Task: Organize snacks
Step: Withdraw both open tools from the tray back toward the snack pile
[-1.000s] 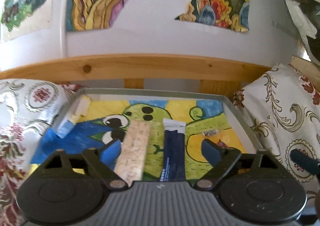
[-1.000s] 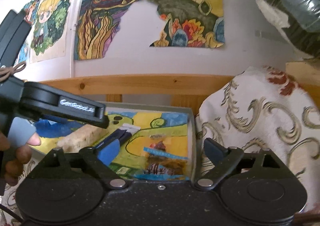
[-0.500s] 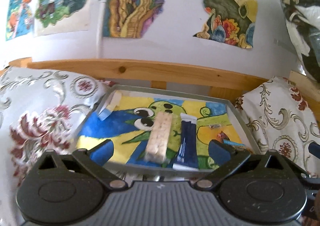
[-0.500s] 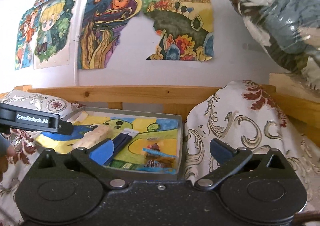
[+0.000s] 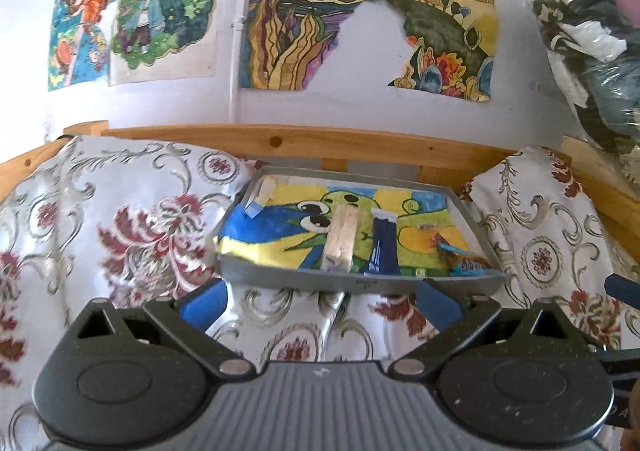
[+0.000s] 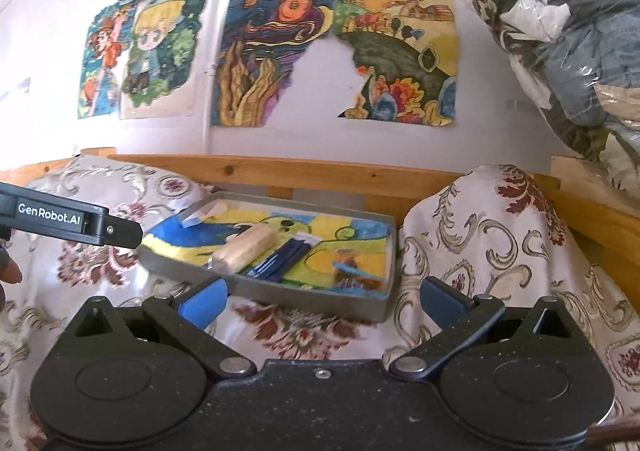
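Observation:
A grey tray [image 5: 360,285] [image 6: 304,297] lined with a bright cartoon drawing rests on the patterned bedspread. Inside it lie a pale cracker pack [image 5: 341,238] [image 6: 245,247], a dark blue packet [image 5: 384,243] [image 6: 280,257] and a blue-and-brown snack bag [image 5: 466,261] [image 6: 354,275] at the right. A small white and blue packet [image 5: 262,197] [image 6: 202,213] leans at the tray's far left corner. My left gripper [image 5: 320,305] hangs open in front of the tray, holding nothing. My right gripper [image 6: 320,301] is open too, near the tray's front edge. The left gripper's body [image 6: 72,221] shows at the left of the right wrist view.
The floral bedspread [image 5: 120,235] bulges up on both sides of the tray. A wooden rail [image 5: 320,143] runs behind it under a white wall with drawings [image 5: 308,19]. A plastic-wrapped bundle of clothes [image 6: 568,43] sits at the upper right.
Both grippers have pulled back and up from the tray, which now looks smaller and farther off. The snacks in it have not moved. Both stayed open.

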`<state>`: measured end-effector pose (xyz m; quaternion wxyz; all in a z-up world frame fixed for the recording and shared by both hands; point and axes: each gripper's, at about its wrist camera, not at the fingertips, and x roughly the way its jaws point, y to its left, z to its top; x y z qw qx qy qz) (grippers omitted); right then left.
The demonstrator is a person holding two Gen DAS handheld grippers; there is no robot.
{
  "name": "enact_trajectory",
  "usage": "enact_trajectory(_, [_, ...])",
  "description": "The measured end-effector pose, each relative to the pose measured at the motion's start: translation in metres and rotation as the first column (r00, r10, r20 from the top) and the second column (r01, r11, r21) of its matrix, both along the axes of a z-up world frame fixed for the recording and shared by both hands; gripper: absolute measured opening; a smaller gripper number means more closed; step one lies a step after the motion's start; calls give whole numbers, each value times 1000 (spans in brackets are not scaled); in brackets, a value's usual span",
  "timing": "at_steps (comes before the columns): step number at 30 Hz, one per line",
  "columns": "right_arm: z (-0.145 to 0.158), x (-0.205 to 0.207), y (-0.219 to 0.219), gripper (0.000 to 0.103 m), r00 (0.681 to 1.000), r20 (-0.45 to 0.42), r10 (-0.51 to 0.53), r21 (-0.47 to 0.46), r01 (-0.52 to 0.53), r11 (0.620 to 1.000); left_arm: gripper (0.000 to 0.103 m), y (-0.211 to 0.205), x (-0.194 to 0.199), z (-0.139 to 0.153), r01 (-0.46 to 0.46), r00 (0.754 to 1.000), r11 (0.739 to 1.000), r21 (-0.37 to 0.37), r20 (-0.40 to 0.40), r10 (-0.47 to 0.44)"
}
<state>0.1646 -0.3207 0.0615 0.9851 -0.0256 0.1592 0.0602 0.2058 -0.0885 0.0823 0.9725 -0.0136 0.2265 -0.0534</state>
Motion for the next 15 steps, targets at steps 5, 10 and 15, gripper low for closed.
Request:
enact_trajectory(5, [3, -31, 4, 102, 1000, -10, 8, -24, -8, 1000, 102, 9, -34, -6, -8, 1000, 1000, -5, -9, 8])
enact_trajectory(10, [7, -55, 7, 102, 1000, -13, 12, -27, -13, 1000, 102, 14, -64, -11, -11, 1000, 1000, -4, -11, 11])
enact_trajectory(15, [11, -79, 12, 102, 1000, -20, 21, -35, -22, 999, 103, 17, -85, -16, -12, 1000, 1000, -2, -17, 12])
